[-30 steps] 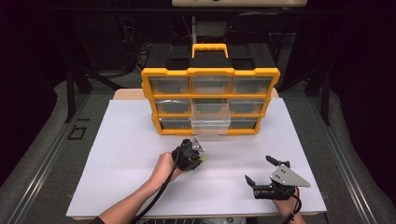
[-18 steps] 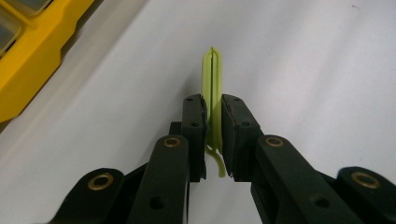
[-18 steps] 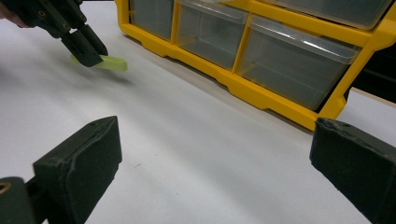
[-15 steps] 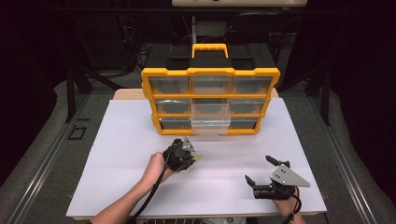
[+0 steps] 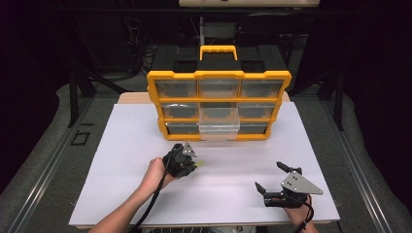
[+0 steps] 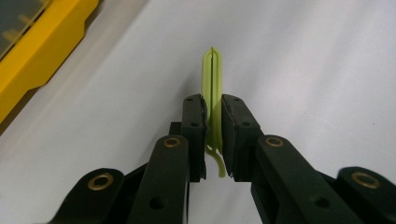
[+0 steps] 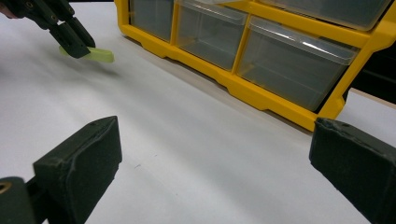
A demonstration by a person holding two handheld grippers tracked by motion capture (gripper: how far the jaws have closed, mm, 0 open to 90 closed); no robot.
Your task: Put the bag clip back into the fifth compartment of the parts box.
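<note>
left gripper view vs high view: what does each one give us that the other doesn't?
Left gripper view: close detail of the grip. The left tongs are shut on a thin yellow-green clip, pinched edge-on, its looped end sticking out past the pads.

High view: the whole yellow drawer organizer with its bottom-middle drawer pulled out, the right tongs open near the front right of the white table, and the person's forearms.

Both: the left tongs, the clip, the white table and part of the organizer's yellow frame.

A yellow drawer organizer (image 5: 219,104) stands on a white table (image 5: 121,145).
</note>
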